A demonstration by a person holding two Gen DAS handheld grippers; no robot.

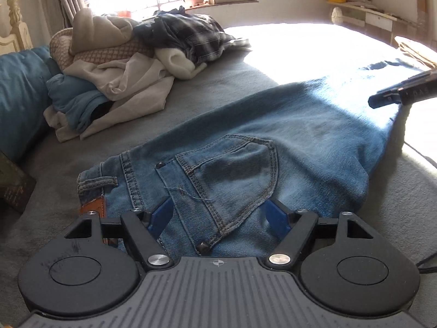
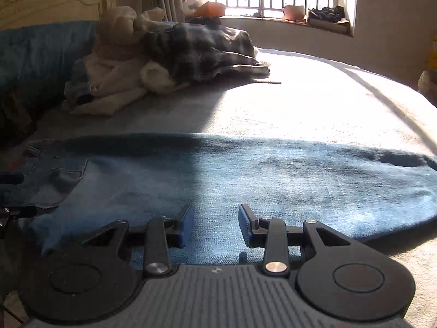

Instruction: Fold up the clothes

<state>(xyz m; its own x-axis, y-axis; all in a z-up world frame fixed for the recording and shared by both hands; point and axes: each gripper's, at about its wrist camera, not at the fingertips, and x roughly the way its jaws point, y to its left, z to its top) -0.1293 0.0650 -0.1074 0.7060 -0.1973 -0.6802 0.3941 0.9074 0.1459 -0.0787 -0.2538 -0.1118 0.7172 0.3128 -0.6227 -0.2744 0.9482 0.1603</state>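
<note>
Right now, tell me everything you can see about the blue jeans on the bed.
The jeans are faded blue denim, lying flat and stretched out on the grey bed cover, half in shade, half in sunlight. At the waist end a stitched pocket, dark rivets, a belt loop and a brown leather patch show. The left gripper straddles the pocket; the right gripper sits open over the leg.

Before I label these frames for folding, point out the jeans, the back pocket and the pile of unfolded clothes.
jeans (image 2: 273,175): right wrist view, on the leg's sunlit denim.
back pocket (image 1: 235,180): left wrist view, middle of the stitched pocket panel.
pile of unfolded clothes (image 1: 123,71): left wrist view, on a cream garment.
</note>
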